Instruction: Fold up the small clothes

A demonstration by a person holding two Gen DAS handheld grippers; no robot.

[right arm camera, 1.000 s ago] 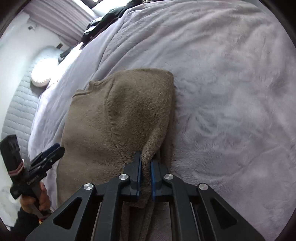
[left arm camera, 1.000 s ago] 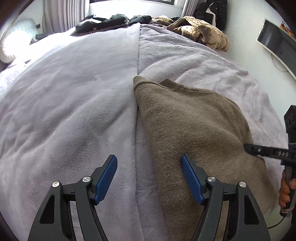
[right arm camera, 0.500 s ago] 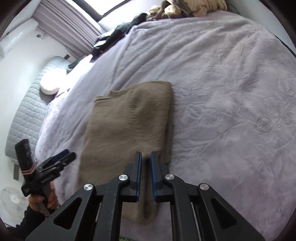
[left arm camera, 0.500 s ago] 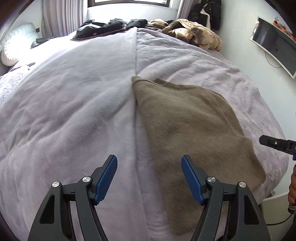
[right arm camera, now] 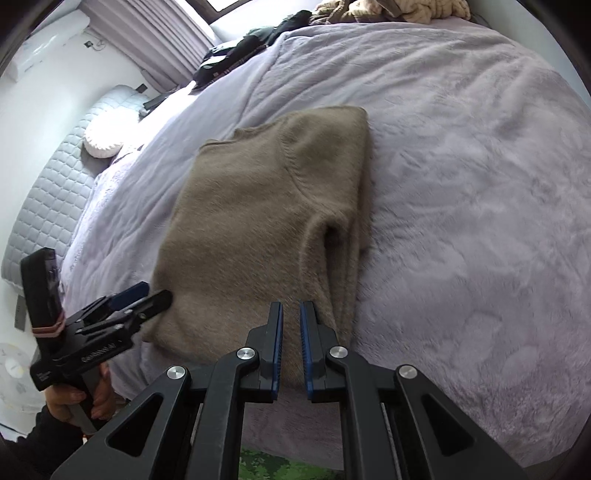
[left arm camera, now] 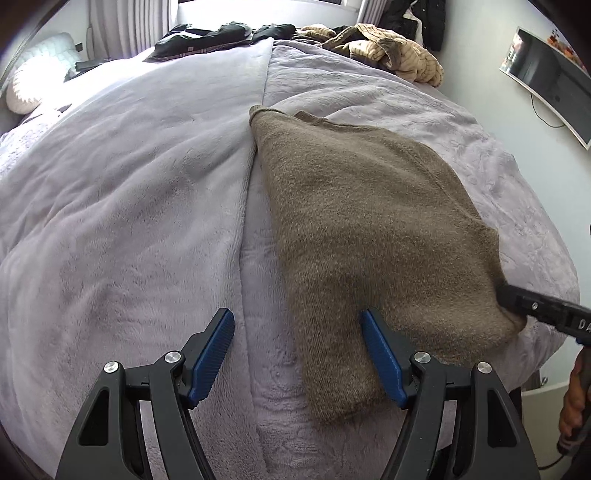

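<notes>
brown sweater point(right arm camera: 266, 221) folded flat on lilac blanket point(left arm camera: 129, 177). l gripper point(left arm camera: 297, 354) jaws wide, empty. r gripper point(right arm camera: 291, 347) nearly closed, nothing gripped.

Taupe-brown sweater point(left arm camera: 362, 221) on pale lilac bedspread point(left arm camera: 122, 192).
Plain fuzzy knit, no print; bedspread has faint embossed floral texture. Black grippers, blue ribbed pads point(left arm camera: 212, 354). Far pile: black clothes point(left arm camera: 207, 35), tan-and-cream striped garment point(left arm camera: 391, 55). Grey quilted headboard point(right arm camera: 48, 195).

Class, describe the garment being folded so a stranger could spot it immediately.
Start at the wide lilac bedspread covering the bed. Near its front edge lies a taupe fuzzy sweater, folded flat and alone, unlike the crumpled clothes heaped at the far side.
</notes>
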